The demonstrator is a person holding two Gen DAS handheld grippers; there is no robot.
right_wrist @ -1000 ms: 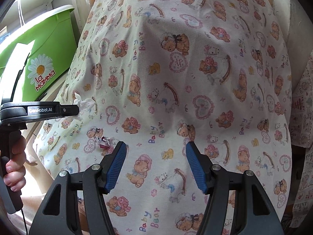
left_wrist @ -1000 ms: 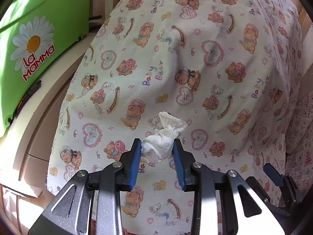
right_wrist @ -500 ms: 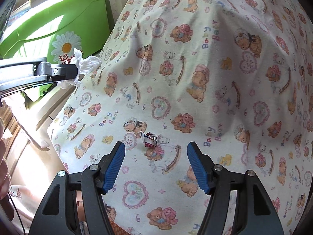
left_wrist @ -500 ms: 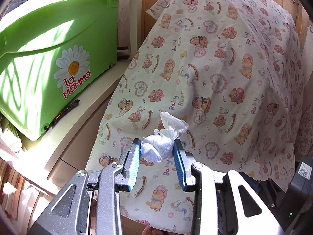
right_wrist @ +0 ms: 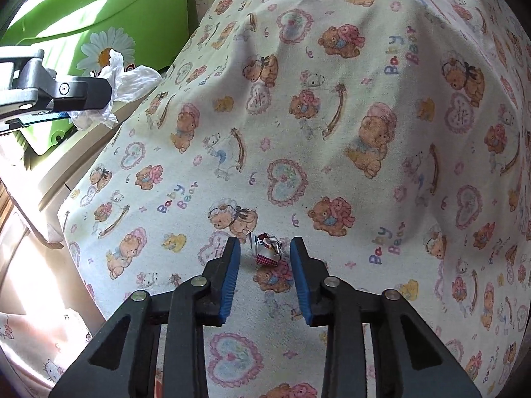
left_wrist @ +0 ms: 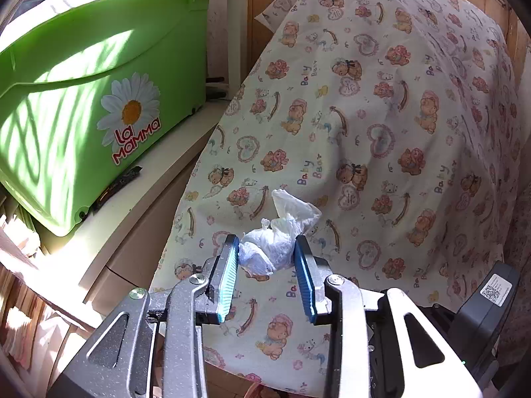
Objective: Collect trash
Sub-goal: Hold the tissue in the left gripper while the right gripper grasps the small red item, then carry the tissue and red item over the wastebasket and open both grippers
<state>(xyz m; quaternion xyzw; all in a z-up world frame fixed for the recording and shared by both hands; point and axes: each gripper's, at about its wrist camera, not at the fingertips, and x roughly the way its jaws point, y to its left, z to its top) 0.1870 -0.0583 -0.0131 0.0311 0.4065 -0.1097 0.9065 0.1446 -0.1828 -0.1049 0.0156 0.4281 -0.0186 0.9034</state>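
My left gripper [left_wrist: 266, 248] is shut on a crumpled white tissue [left_wrist: 280, 235] and holds it in the air above the bear-print cloth [left_wrist: 381, 126]. The tissue [right_wrist: 129, 79] and the left gripper [right_wrist: 86, 99] also show at the upper left of the right wrist view. My right gripper [right_wrist: 264, 252] is open, its blue pads on either side of a small crumpled red-and-silver wrapper [right_wrist: 267, 250] that lies on the cloth [right_wrist: 365, 116]. The pads stand a little apart from the wrapper.
A green plastic bin [left_wrist: 83, 99] with a daisy logo stands on a white cabinet top [left_wrist: 159, 172] left of the cloth-covered mound; it also shows in the right wrist view [right_wrist: 83, 10]. Wooden panelling [left_wrist: 255, 13] rises behind.
My left gripper has lifted the tissue up and back toward the left, bringing the green bin into view. My right gripper has moved down to the wrapper and narrowed around it.
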